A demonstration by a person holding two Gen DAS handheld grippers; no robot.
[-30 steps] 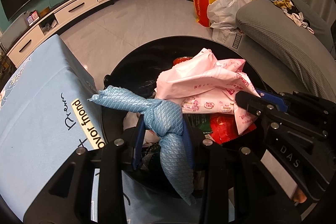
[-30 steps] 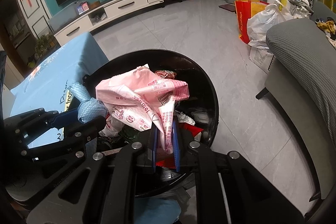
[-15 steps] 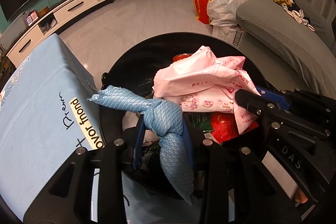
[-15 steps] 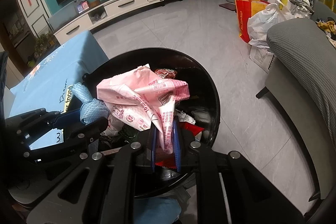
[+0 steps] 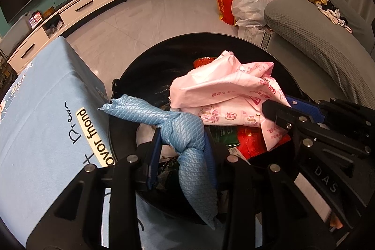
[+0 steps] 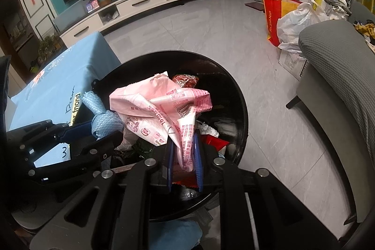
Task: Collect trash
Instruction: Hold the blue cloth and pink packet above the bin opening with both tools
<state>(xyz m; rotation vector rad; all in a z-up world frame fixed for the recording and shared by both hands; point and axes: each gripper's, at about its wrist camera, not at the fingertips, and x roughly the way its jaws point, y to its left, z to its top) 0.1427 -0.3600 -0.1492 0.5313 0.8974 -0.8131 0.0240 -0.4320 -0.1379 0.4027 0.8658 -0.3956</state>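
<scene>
A round black bin (image 5: 164, 48) stands on the floor, filled with wrappers. My left gripper (image 5: 182, 139) is shut on a knotted blue cloth (image 5: 145, 109), held over the bin's near left side; the cloth's tail hangs down between the fingers. My right gripper (image 6: 184, 144) is shut on a crumpled pink printed wrapper (image 6: 159, 104), which billows above the bin's middle. In the left wrist view the pink wrapper (image 5: 225, 90) lies right of the cloth, with the right gripper (image 5: 281, 106) clamped on its lower corner. From the right wrist the blue cloth (image 6: 105, 121) and the left gripper (image 6: 93, 132) show at left.
Red wrappers (image 5: 250, 139) and white paper lie in the bin. A table with a light blue cover (image 5: 39, 109) touches the bin's left side. A grey sofa (image 6: 339, 76) stands at right, bags (image 5: 248, 4) beyond it, a white TV cabinet (image 6: 140, 1) at the far wall.
</scene>
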